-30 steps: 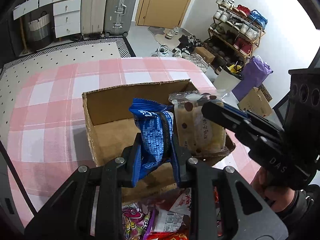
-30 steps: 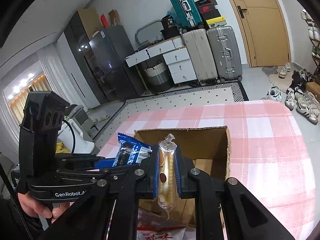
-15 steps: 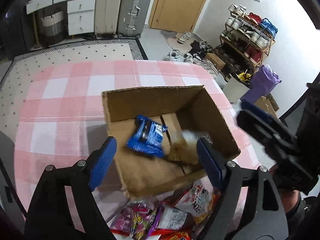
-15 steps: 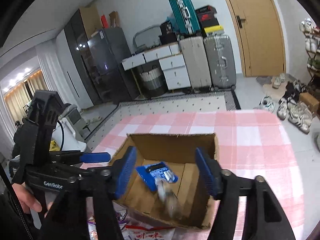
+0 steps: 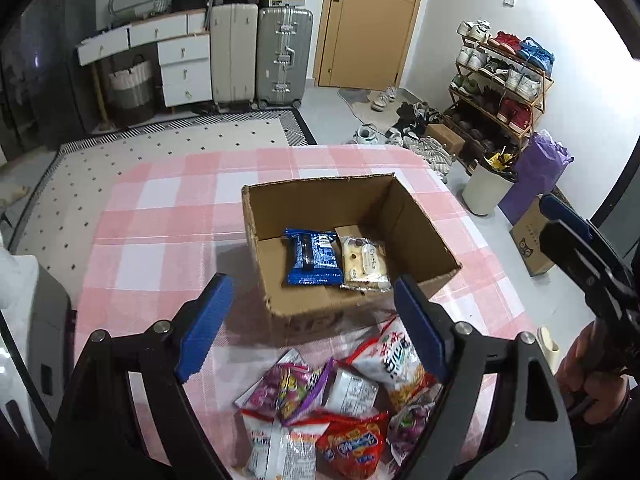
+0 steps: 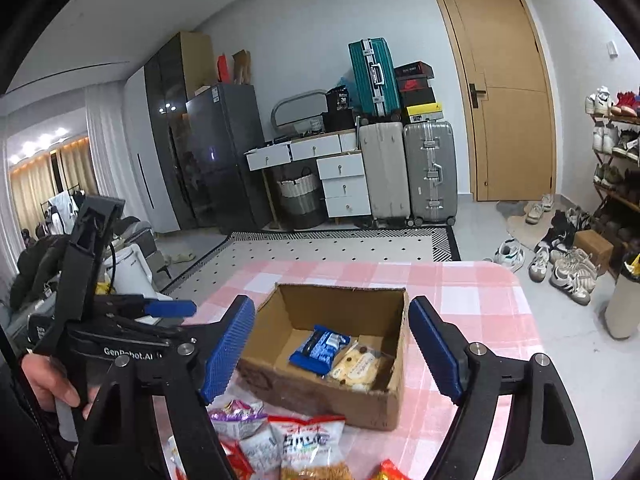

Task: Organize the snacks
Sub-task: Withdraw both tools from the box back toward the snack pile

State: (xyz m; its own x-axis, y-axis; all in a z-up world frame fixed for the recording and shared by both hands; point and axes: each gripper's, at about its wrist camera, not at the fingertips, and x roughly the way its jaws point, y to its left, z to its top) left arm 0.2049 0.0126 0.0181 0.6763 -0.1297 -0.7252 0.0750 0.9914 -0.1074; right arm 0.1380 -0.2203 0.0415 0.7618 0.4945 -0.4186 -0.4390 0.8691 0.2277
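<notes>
Both snacks now in box

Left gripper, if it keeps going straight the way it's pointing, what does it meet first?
Probably the near wall of the brown cardboard box, which sits centred between the open left gripper's blue fingers. Depth is unclear; a steeper line would meet the loose snack packets in front.

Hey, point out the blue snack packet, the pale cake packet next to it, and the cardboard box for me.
blue snack packet (image 5: 314, 258), left wrist view, middle of the wrapper.
pale cake packet (image 5: 365, 263), left wrist view, centre of its clear wrapper.
cardboard box (image 5: 316, 200), left wrist view, inner face of the far wall.
</notes>
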